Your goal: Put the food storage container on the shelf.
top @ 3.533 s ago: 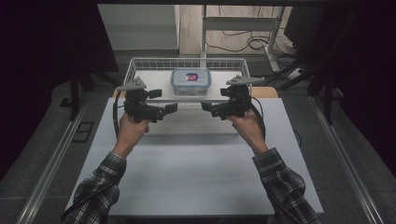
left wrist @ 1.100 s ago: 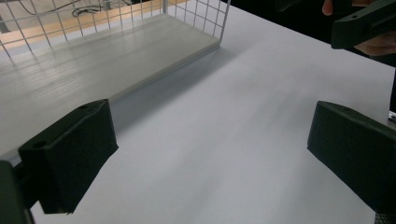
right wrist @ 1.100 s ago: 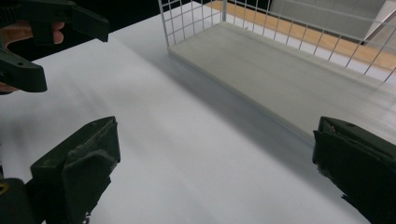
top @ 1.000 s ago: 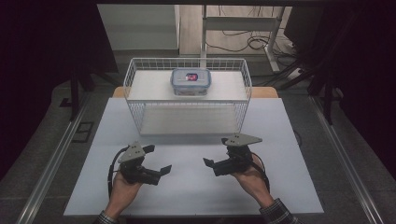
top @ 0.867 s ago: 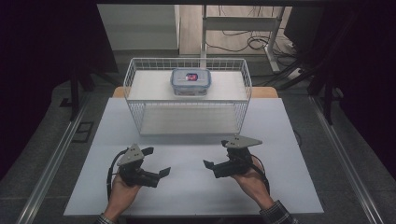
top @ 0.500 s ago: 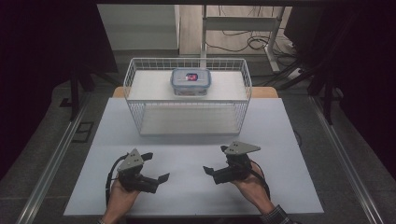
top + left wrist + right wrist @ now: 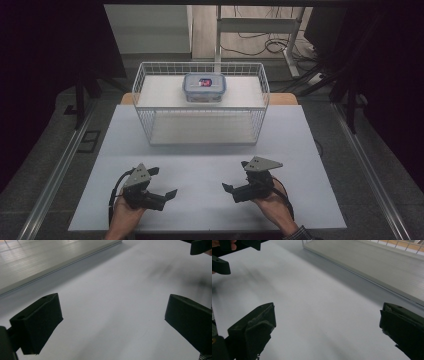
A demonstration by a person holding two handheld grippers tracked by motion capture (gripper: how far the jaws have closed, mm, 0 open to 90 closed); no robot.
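Observation:
My left gripper rests low over the white table near its front edge, left of centre. Its jaws stand wide open with nothing between them, as the left gripper view confirms. My right gripper is level with it, right of centre, also open and holding nothing. The two point toward each other across a bare gap. In the left gripper view the right gripper shows at the top right. The left gripper appears top left in the right gripper view.
A white wire basket stands at the back middle of the table. Inside it, against the far side, sits a clear lidded food box with a blue rim. The basket's near bottom edge shows in the right gripper view. Dark floor and metal rails flank the table.
Both grippers have drawn back from the basket's rim to the table's near edge, sinking slightly closer to the person over the last second. Both jaws stay open.

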